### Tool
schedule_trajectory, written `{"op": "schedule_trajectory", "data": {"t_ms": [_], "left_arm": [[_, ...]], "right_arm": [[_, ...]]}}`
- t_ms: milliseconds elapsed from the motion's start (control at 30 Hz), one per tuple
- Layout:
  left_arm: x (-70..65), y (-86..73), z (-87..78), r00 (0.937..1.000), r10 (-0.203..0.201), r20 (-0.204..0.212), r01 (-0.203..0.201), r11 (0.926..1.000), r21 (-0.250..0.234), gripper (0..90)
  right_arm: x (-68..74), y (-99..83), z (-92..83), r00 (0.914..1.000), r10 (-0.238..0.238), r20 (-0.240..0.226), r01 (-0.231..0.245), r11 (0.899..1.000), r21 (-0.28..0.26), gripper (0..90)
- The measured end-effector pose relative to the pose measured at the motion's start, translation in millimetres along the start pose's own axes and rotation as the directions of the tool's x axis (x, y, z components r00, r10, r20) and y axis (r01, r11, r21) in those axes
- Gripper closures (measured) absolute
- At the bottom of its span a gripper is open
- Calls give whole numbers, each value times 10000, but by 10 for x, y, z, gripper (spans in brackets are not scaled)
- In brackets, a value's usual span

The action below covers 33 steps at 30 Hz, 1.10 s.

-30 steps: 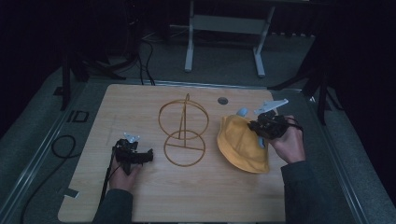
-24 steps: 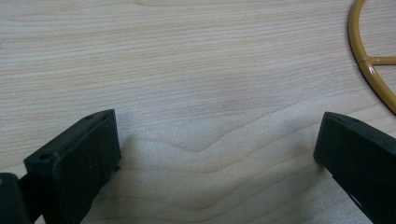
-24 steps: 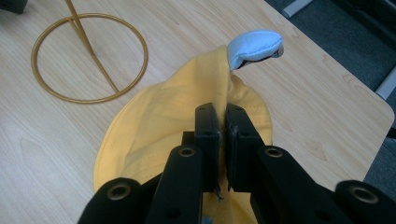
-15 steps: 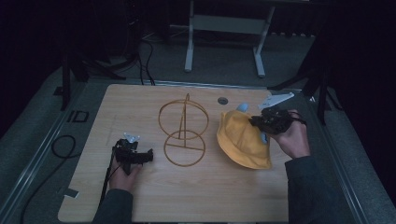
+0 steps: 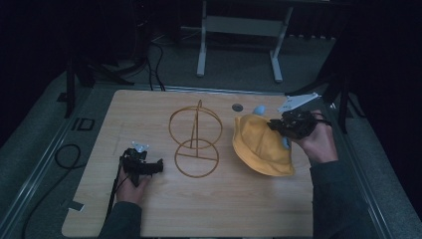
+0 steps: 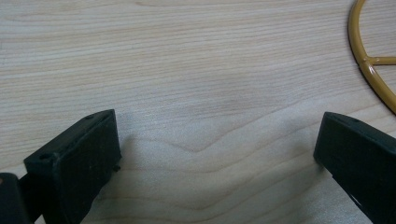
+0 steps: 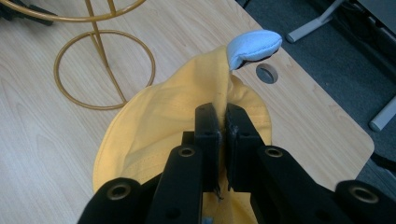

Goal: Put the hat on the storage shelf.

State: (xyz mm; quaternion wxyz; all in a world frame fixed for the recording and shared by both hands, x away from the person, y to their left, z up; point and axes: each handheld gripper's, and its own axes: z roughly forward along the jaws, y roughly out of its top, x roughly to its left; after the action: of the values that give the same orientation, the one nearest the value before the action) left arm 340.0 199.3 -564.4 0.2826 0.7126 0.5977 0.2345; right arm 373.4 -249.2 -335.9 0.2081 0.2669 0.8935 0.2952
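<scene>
Seen from above, a person seated at a pale wooden table (image 5: 209, 209) works two black hand-held grippers, one in each hand. At the table's right side, the right gripper (image 5: 278, 127) pinches a fold of a soft yellow fabric hat (image 5: 259, 147), its two jaws pressed together with the cloth trapped between them. The right gripper view shows this plainly: the right gripper (image 7: 222, 126) has the yellow fabric hat (image 7: 154, 121) bunched into a ridge that runs up from the jaws, while the rest of the brim hangs down and spreads toward the wooden table (image 7: 37, 140). A small pale blue padded tab (image 7: 252, 46) sticks up at the far end of that ridge, near a round grey grommet hole (image 7: 267, 73) in the tabletop.

Just left of the hat, near the table's middle, stands a gold-coloured wire stand (image 5: 195, 142) made of an upright ring on a round base; hat and stand lie close together but do not appear to touch. At the table's left side, the left gripper (image 5: 149, 167) rests low by the tabletop, held in the person's left hand (image 5: 130, 186). The left gripper view shows its jaws spread wide over bare wood, nothing between them, with an arc of the wire stand (image 6: 369, 65) at the upper right edge.
</scene>
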Motion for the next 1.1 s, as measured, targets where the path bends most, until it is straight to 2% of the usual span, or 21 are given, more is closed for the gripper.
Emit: {"op": "schedule_trajectory", "data": {"t_ms": [500, 1100], "left_arm": [[0, 0, 0, 10000, -1, 1, 1, 10000, 3, 4], [1, 0, -1, 10000, 23, -2, -23, 10000, 24, 4]], "right_arm": [[-104, 142, -147, 9997, -227, -72, 223, 9981, -574, 850], [-180, 398, -268, 9995, -326, 17, 326, 9932, -1116, 851]]}}
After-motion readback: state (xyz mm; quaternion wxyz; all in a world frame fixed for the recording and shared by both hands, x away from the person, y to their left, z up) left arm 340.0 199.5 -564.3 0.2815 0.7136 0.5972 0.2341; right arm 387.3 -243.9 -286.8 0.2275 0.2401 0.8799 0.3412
